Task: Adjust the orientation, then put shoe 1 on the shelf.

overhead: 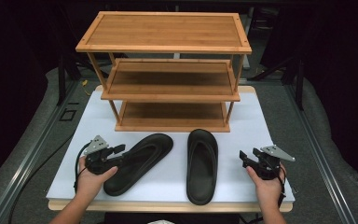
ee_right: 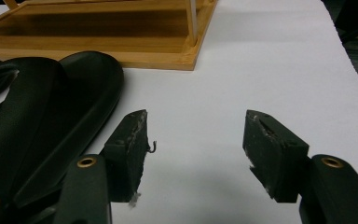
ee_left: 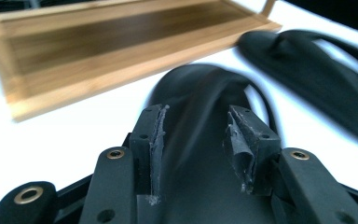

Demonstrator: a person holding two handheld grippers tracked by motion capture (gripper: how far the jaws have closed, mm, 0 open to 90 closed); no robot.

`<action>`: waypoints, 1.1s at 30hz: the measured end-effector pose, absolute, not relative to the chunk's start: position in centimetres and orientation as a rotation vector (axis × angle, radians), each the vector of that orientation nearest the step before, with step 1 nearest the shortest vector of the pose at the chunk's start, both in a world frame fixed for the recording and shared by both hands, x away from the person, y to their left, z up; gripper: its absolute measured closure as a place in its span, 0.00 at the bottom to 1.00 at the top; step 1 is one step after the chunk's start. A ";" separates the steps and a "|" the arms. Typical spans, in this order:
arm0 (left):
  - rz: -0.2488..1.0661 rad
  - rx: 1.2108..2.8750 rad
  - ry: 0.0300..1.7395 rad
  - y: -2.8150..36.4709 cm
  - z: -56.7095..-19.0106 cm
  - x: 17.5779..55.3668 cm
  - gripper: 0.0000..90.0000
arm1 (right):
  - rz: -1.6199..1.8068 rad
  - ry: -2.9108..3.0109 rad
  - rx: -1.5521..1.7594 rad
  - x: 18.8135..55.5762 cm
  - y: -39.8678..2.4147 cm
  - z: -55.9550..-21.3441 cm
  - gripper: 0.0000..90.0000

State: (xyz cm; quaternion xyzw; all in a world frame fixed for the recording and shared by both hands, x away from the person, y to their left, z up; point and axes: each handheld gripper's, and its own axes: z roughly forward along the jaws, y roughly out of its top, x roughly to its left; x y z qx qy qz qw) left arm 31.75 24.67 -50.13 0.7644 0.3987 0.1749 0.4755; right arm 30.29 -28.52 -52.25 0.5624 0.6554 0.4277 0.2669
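The left gripper (overhead: pixel 119 150) holds its jaws spread over the heel part of the left slipper (overhead: pixel 140 161), not yet pinching; it should go lower and close on the rim firmly. The right gripper (overhead: pixel 243 156) hovers with jaws spread and empty beside the right slipper (overhead: pixel 202 165). Behind them stands the bamboo rack (overhead: pixel 164 46). The blur in the left gripper view hides whether the pads touch the slipper.

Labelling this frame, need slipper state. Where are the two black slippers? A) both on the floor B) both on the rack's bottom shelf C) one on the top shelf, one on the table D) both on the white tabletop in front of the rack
D: the left slipper and the right slipper both lie on the white tabletop in front of the wooden rack, whose shelves carry nothing.
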 end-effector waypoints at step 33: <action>0.426 1.967 0.942 24.8 -52.3 32.4 0.84 | 1.169 1.782 1.521 30.6 -28.4 -52.3 0.45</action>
